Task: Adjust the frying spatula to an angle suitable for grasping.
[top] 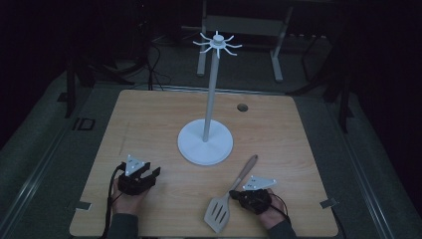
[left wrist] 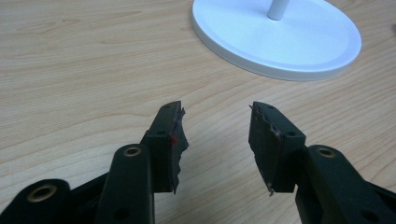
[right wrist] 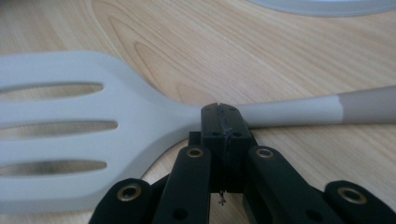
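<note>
Spatula [top: 230, 198] lies on the wooden table [top: 149, 119] at about five o'clock from the white stand [top: 205, 142], slotted blade toward the near edge, handle angled up toward the stand's base. At its neck, the right gripper [top: 235, 193] shows clenched jaws pressed together, though whether they pinch it is unclear. At seven o'clock, the left gripper [left wrist: 215, 140] is released over bare wood. Dim floor surrounds the table, with open board behind the stand.
</note>
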A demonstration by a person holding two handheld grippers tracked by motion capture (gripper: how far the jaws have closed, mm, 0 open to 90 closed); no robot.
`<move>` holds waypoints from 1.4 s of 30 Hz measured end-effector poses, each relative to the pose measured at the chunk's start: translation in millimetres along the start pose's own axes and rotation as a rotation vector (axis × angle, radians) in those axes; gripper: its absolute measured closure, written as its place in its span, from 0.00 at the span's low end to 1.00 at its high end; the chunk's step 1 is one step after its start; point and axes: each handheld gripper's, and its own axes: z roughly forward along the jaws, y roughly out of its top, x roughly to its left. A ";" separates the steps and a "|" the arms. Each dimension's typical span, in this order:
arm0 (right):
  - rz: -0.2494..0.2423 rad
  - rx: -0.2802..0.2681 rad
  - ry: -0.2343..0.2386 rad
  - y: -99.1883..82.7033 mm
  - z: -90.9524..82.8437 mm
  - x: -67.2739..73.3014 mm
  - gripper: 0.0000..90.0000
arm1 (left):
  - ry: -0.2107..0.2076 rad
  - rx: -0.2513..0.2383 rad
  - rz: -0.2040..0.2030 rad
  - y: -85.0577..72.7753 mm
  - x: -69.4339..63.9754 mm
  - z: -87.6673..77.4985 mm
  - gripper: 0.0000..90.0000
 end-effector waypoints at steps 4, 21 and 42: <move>-0.016 -0.013 0.009 2.9 2.7 7.1 1.00 | 0.002 -0.003 0.006 0.3 -0.9 -0.3 0.63; -0.009 -0.038 -0.031 32.5 37.6 25.6 1.00 | 0.018 0.003 0.035 1.4 -4.6 0.2 0.62; -0.010 0.017 -0.058 18.8 22.0 20.3 0.99 | 0.019 -0.006 0.042 3.0 -6.8 -3.3 0.61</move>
